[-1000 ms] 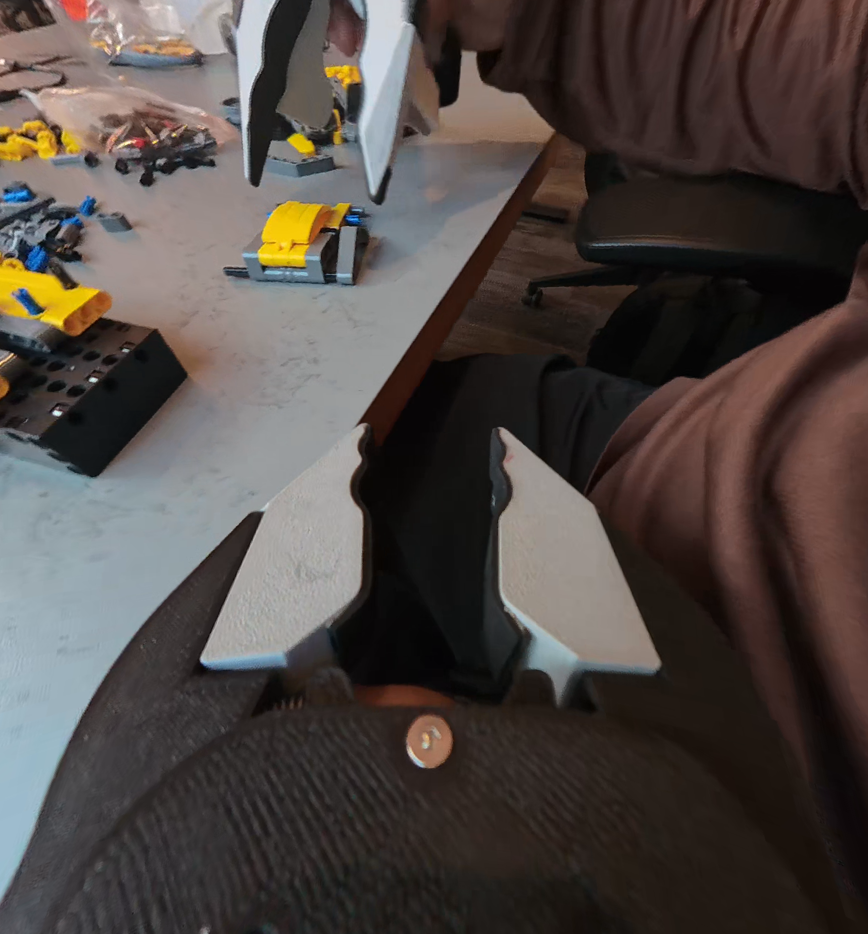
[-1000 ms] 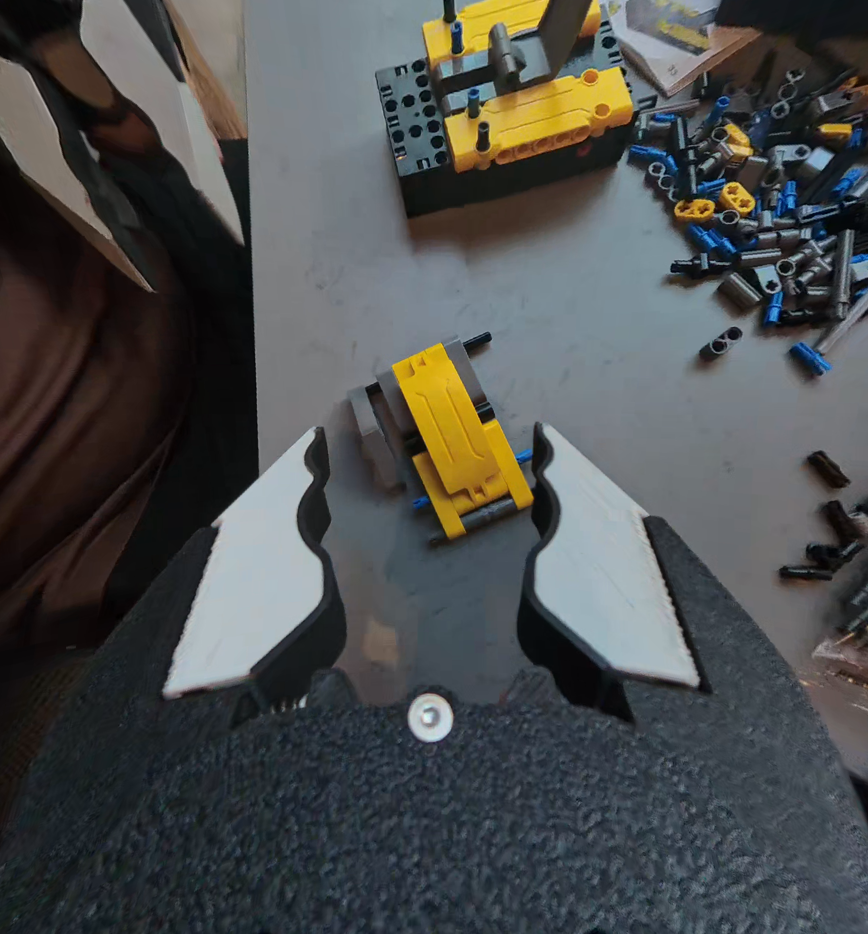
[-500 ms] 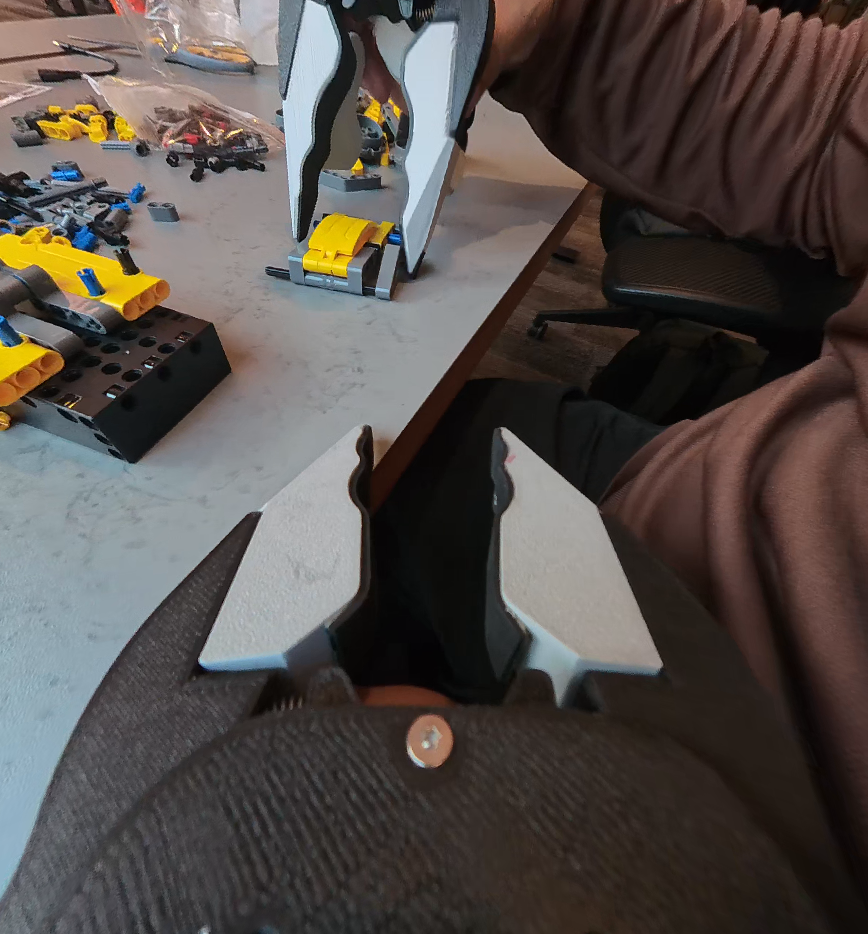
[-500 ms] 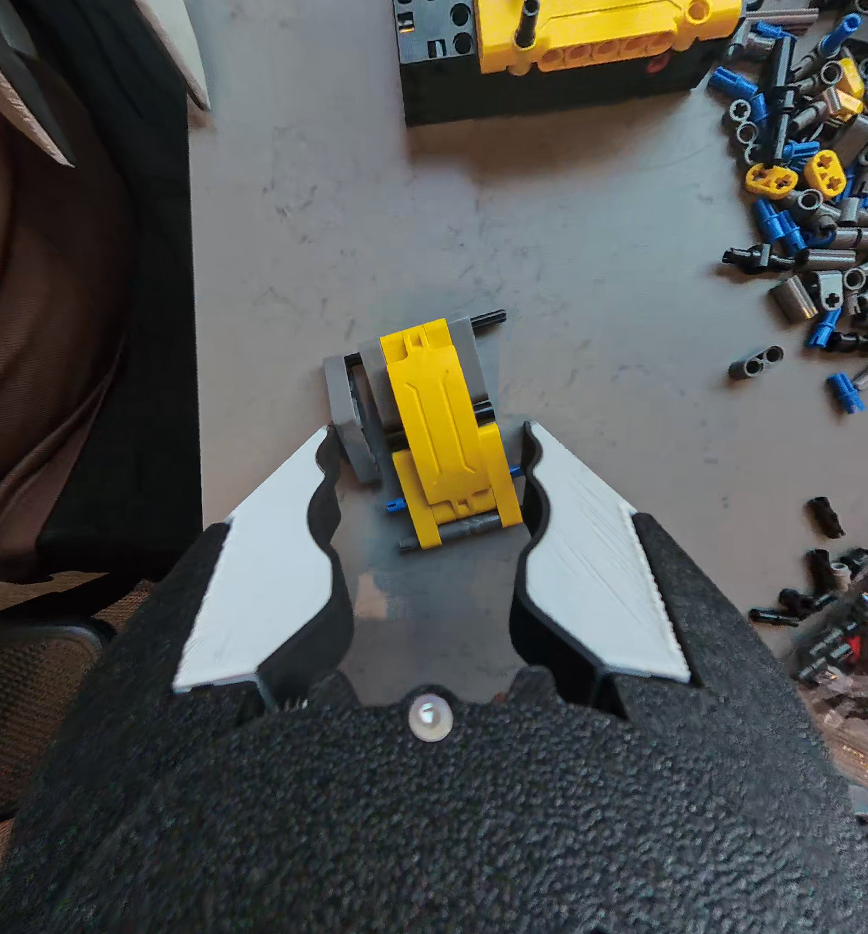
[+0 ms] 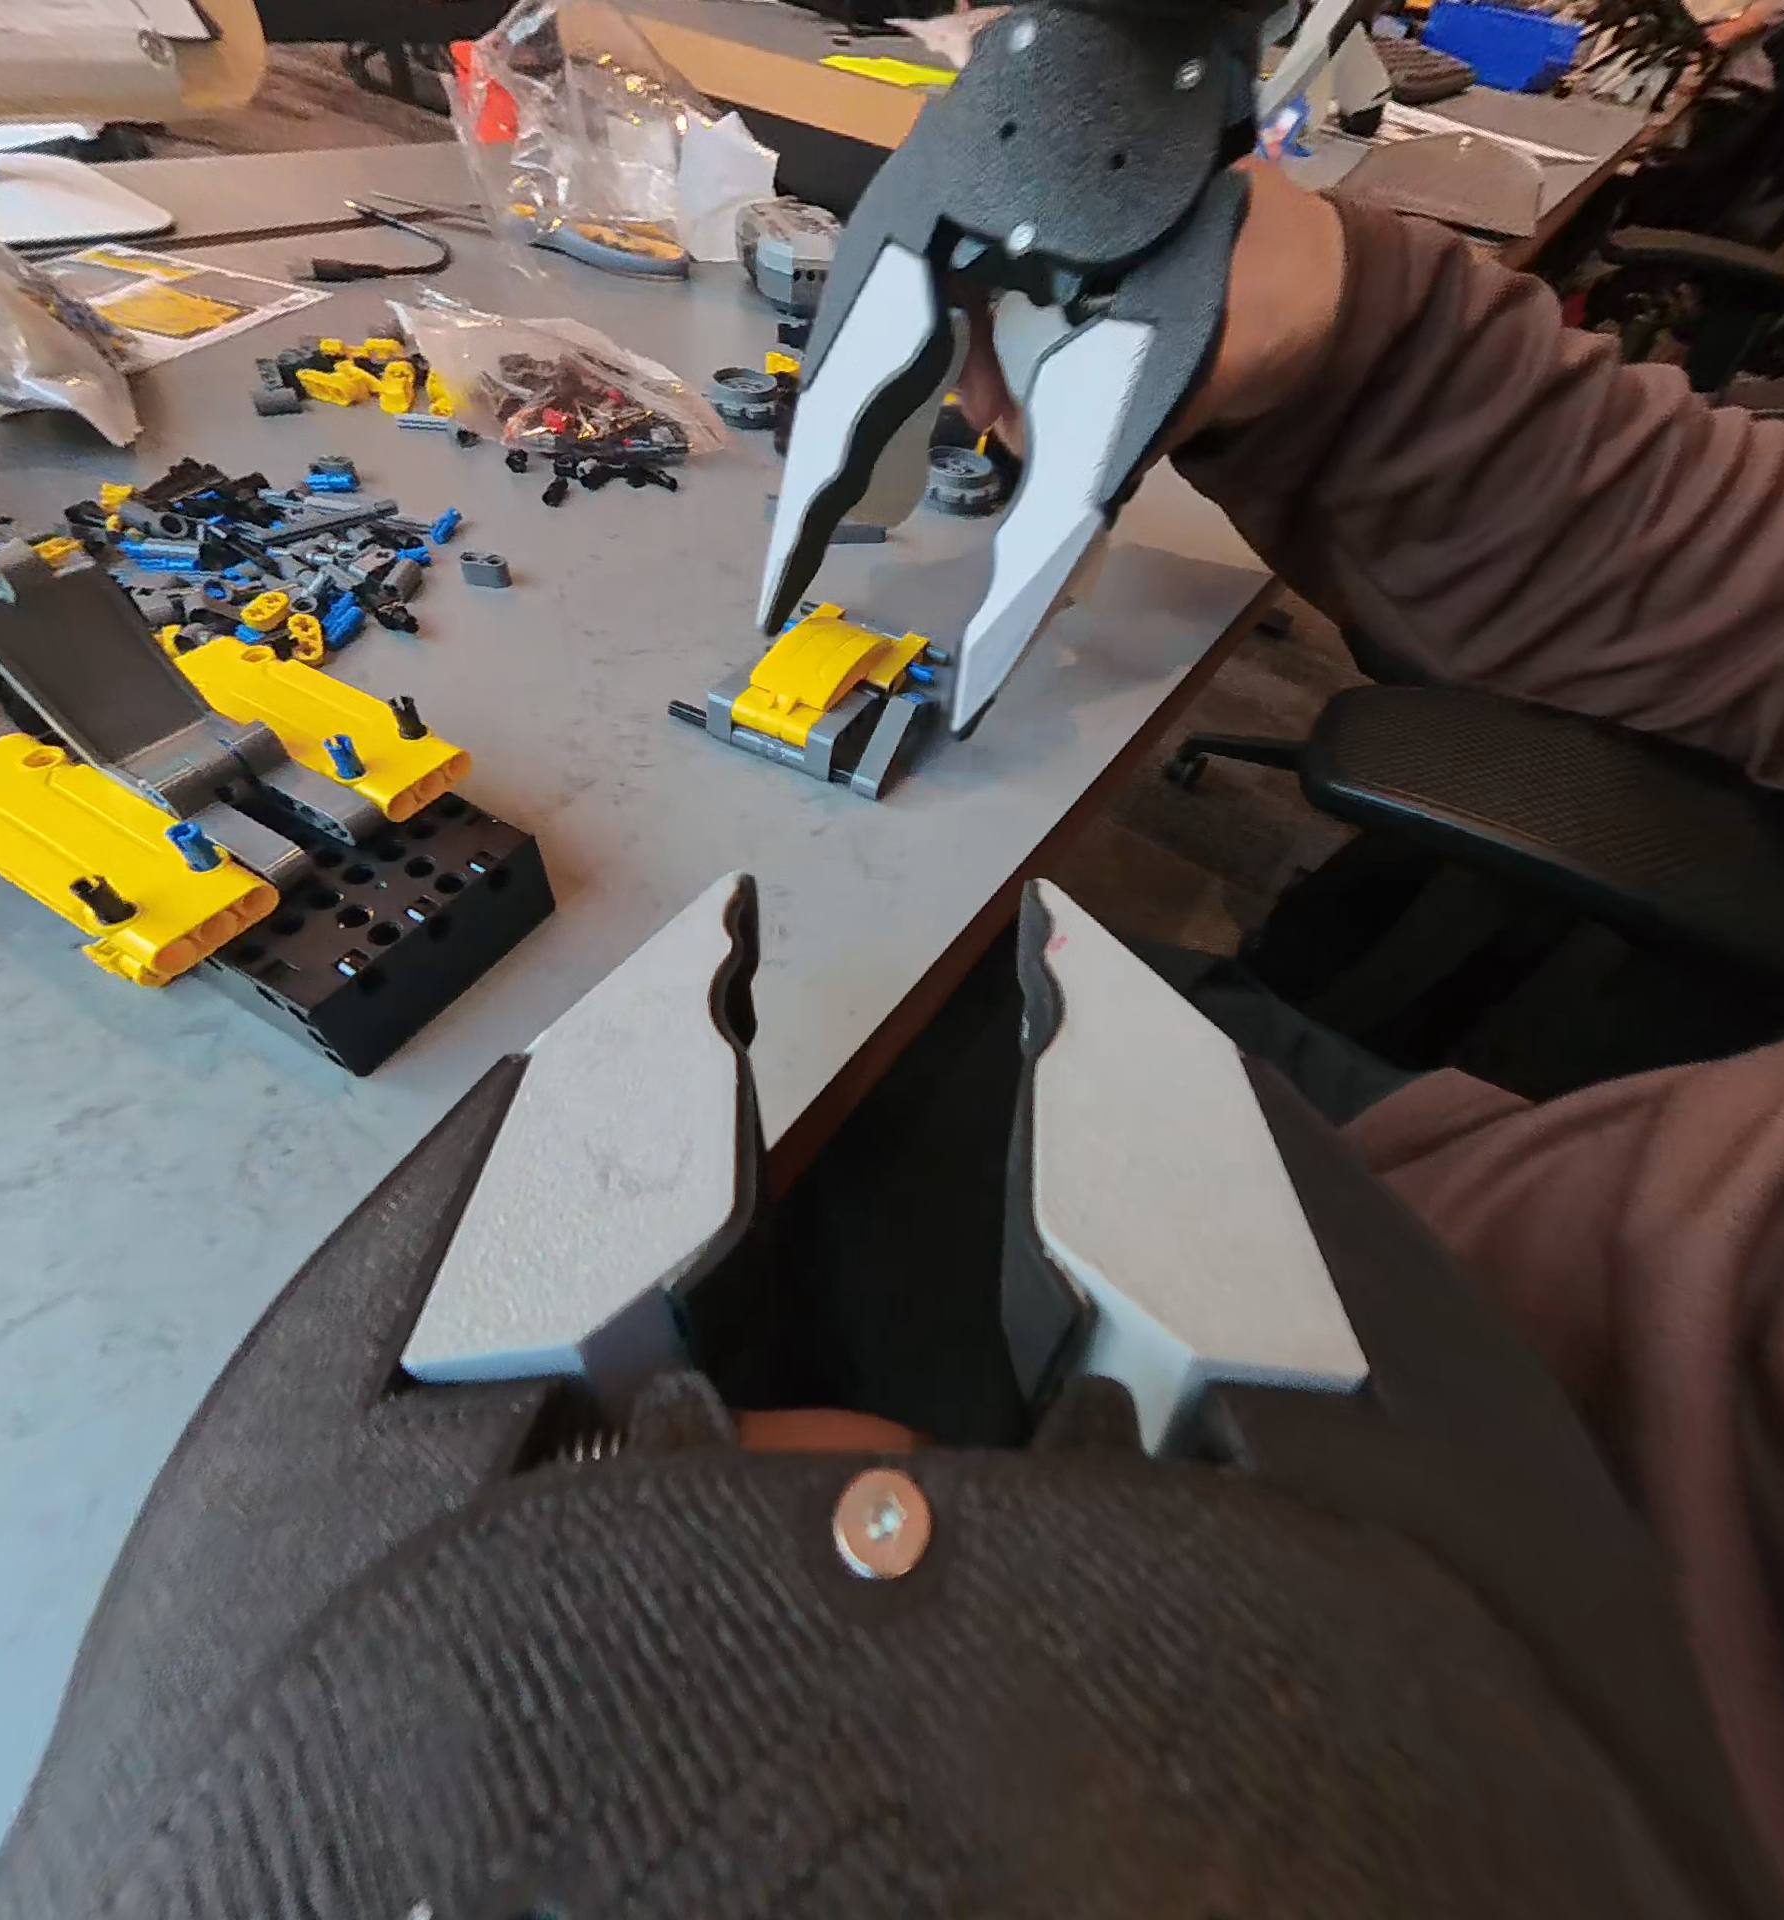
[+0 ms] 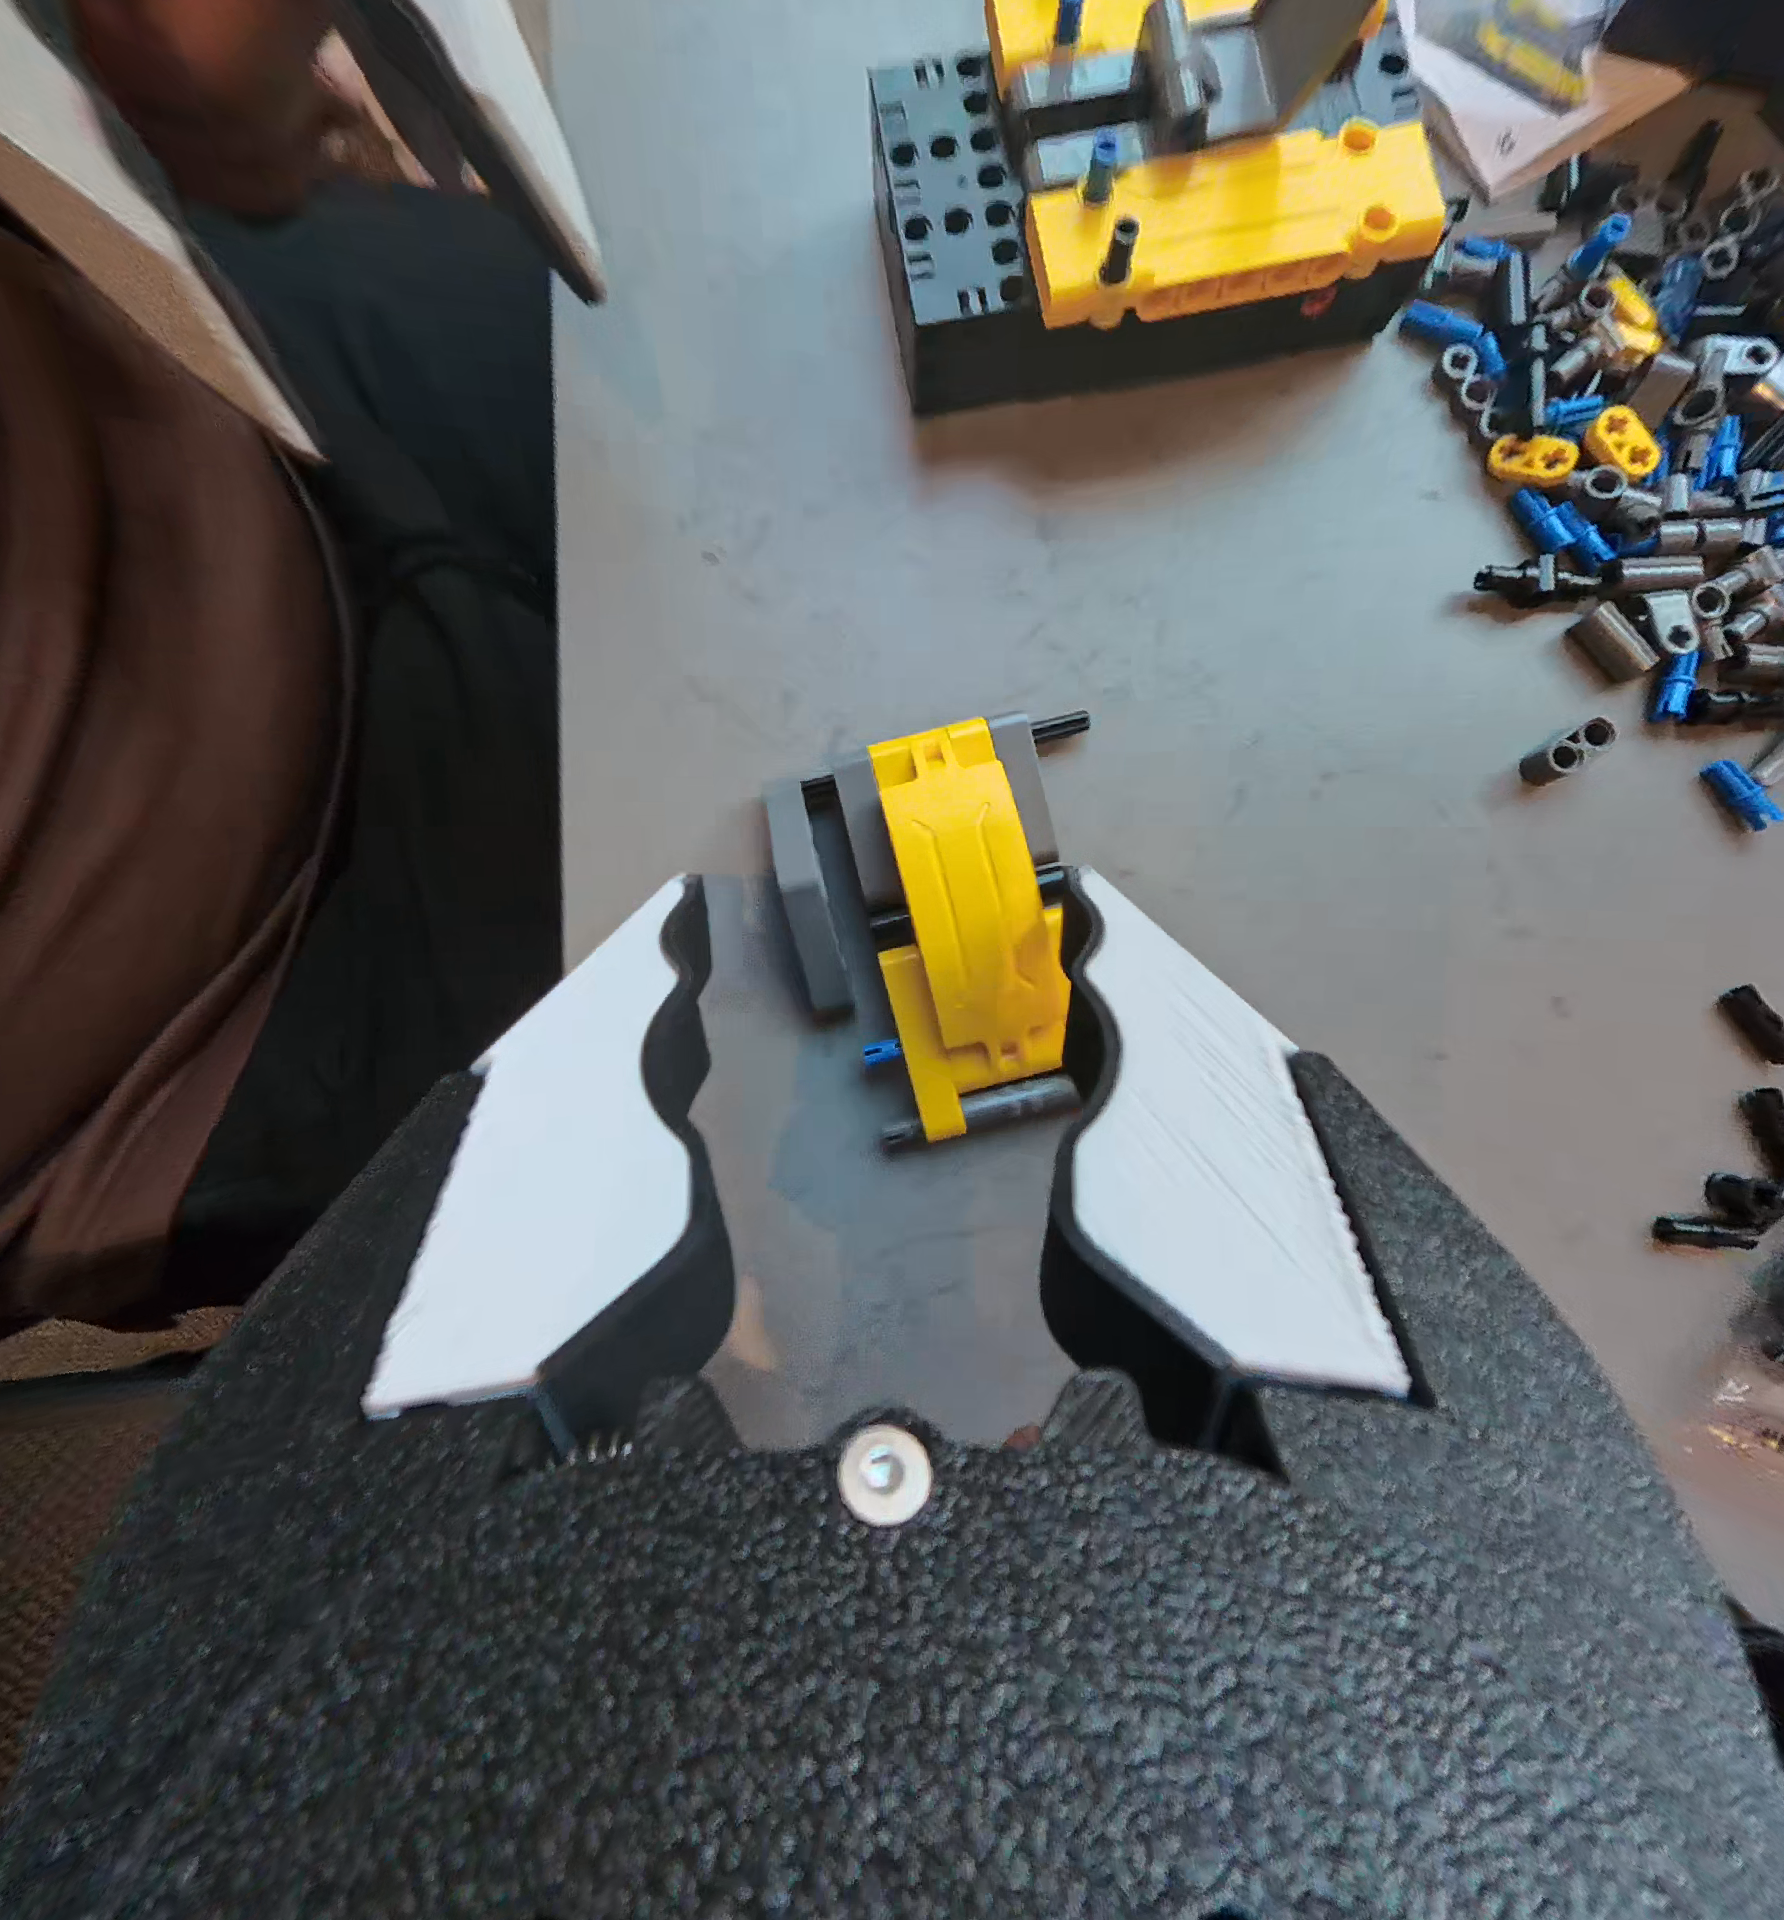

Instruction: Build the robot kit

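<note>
Paper: one printed sheet [image 5: 166, 301] lies flat at the far left of the table [image 5: 140, 1174], out of my working patch.
Bags: three clear bags that I can count: one at the left edge [image 5: 15, 332], one standing at the back [image 5: 597, 135], one lying with dark bits in it [image 5: 566, 379]. They keep unsorted bits together.
Loose pile: small pins and links [image 5: 275, 561], blue, grey, black and yellow, too many to count. They are spread flat, I judge so that single bits can be picked out.
Big build: one black holed block [image 5: 389, 925] with two yellow beams and one grey ramp on it. It rests on its broad base, well apart from both grippers.
Left gripper: mine [image 5: 883, 935], jaws partly open with nothing between them, held over the table edge by my lap, away from everything.
Small build: one yellow-and-grey piece [image 6: 955, 914] near the table's near edge, lying flat, one black axle sticking out.
Right gripper: mine [image 6: 883, 914], jaws wide, straddling the small build. One finger [image 6: 1179, 1091] is at its yellow side and the other stands off from the grey side. It is not clamped.
Wheels: at least two grey ones [image 5: 955, 478] behind the right gripper.
</note>
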{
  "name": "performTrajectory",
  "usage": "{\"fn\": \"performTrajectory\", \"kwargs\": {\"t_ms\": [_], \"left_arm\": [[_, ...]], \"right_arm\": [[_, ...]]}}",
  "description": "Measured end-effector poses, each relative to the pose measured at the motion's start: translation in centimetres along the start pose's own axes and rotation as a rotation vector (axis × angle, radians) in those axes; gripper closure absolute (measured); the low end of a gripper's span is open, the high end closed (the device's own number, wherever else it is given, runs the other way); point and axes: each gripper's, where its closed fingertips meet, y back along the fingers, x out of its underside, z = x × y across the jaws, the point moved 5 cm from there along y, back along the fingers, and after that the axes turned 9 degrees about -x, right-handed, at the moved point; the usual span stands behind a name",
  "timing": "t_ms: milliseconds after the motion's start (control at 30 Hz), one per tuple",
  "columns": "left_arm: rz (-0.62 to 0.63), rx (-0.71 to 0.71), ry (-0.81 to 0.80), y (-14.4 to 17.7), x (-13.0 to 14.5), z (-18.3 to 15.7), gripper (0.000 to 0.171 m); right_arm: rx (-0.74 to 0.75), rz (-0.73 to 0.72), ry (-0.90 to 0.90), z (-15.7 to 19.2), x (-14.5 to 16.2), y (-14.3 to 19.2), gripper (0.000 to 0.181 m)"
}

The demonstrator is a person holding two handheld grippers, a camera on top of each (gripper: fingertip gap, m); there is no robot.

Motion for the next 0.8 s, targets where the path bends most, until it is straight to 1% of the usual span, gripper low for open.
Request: {"fn": "performTrajectory", "kwargs": {"t_ms": [133, 267, 333, 367, 400, 467, 533, 633, 667, 800], "left_arm": [[0.050, -0.023, 0.017, 0.3, 0.3, 0.0, 0.120], [0.090, -0.056, -0.060, 0.0, -0.3, 0.3, 0.114], [0.100, -0.067, -0.107, -0.3, -0.9, 0.6, 0.111], [0.117, -0.061, -0.132, -0.6, -1.1, 0.7, 0.106], [0.142, -0.053, -0.159, -1.1, -1.4, 0.9, 0.101], [0.170, -0.056, -0.214, -2.0, -2.1, 1.5, 0.096], [0.178, -0.045, -0.264, -3.2, -2.9, 1.9, 0.097], [0.238, 0.012, -0.307, -5.5, -3.5, 1.7, 0.097], [0.264, 0.039, -0.311, -6.2, -3.5, 1.5, 0.101], [0.346, 0.116, -0.329, -8.4, -3.2, 0.7, 0.103]], "right_arm": [[0.024, -0.108, -0.008, 0.6, -0.3, 2.1, 0.108], [0.075, -0.208, -0.016, 0.1, -0.2, 3.9, 0.106], [0.063, -0.243, -0.039, -0.2, 0.1, 4.5, 0.106], [0.056, -0.247, -0.056, -0.4, 0.4, 4.6, 0.103], [0.059, -0.243, -0.066, -0.6, 0.6, 4.7, 0.102], [0.078, -0.228, -0.064, -0.7, 1.2, 4.8, 0.105], [0.064, -0.220, -0.046, -0.3, 1.5, 4.7, 0.114], [0.020, -0.228, -0.039, 0.3, 1.4, 4.2, 0.111], [0.011, -0.218, -0.031, 0.5, 1.2, 3.8, 0.110], [0.017, -0.099, 0.028, 0.7, 0.9, 1.5, 0.109]]}}
